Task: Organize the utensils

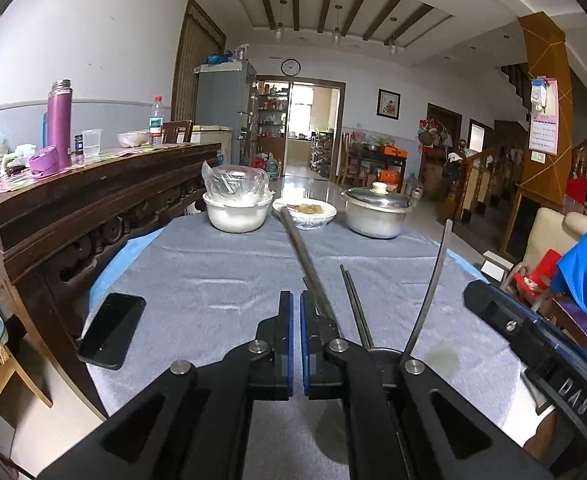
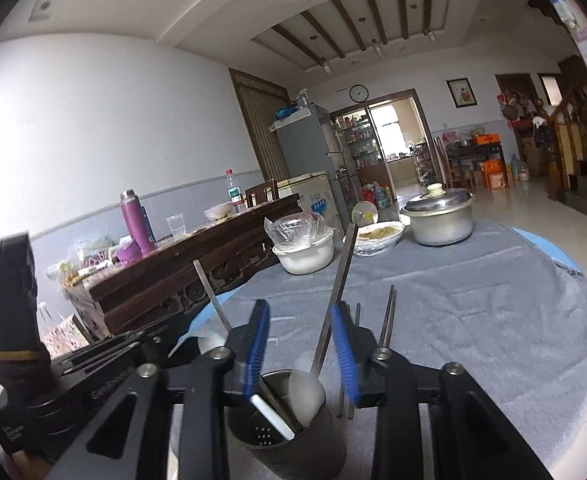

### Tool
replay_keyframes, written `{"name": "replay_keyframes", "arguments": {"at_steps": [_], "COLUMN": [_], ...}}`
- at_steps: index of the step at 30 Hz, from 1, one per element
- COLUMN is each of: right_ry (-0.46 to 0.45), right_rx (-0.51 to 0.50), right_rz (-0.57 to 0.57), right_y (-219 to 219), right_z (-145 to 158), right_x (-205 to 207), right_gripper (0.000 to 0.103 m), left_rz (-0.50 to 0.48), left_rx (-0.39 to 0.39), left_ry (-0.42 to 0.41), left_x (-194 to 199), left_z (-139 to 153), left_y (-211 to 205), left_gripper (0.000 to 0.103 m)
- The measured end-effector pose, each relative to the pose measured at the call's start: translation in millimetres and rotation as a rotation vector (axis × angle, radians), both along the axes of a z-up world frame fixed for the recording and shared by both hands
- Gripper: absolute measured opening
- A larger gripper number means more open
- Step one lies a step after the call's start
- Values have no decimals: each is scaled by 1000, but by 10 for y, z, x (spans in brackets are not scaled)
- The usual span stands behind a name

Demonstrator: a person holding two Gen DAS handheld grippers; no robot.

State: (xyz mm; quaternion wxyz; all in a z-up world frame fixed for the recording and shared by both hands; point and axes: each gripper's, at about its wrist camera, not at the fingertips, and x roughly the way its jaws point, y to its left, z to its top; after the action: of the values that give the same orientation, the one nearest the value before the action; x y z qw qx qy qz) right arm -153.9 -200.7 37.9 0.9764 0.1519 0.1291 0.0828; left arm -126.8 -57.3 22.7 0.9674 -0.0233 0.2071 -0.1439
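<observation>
Steel ladle (image 2: 339, 276) stands in the dark utensil holder (image 2: 285, 428) on the grey-clothed worktop (image 2: 473, 320), between the right tool (image 2: 301, 344) pads, which stand apart, not pressing it. Left tool (image 1: 296, 320): jaws closed, holding nothing; chopsticks (image 1: 355, 304) just beside.

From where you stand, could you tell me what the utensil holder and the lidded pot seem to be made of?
Utensil holder: dark, matte metal apparently, with punched drain holes inside. Lidded pot: dull silvery metal, probably aluminium or steel; shinier lid with pale knob.
</observation>
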Motion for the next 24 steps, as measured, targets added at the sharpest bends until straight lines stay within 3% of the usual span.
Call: {"name": "replay_keyframes", "arguments": {"at_steps": [1,5,7,9,14,20,24], "right_ry": [-12,-41,-44,-40,-12,69,136], "right_rx": [12,35,41,43,59,119,189], "right_rz": [-7,-42,-64,-98,-156,-215,-237], "right_y": [-22,-125,-183,-257,-410,-661,-851], "right_z": [31,150,208,244,266,178,29], "right_x": [-31,-127,-158,-196,-245,-221,-147], "right_gripper": [51,51,51,51,51,51,51], "left_rz": [4,32,54,87,97,89,103], "left_rx": [-7,-16,-11,-3,43,46,53], "left_ry": [1,12,27,46,116,302,374], "left_x": [-13,-58,-76,-103,-168,-112,-36], "left_z": [17,91,110,126,81,-193,-380], "left_y": [35,187,246,320,441,620,679], "left_gripper": [3,9,42,60,68,71,71]}}
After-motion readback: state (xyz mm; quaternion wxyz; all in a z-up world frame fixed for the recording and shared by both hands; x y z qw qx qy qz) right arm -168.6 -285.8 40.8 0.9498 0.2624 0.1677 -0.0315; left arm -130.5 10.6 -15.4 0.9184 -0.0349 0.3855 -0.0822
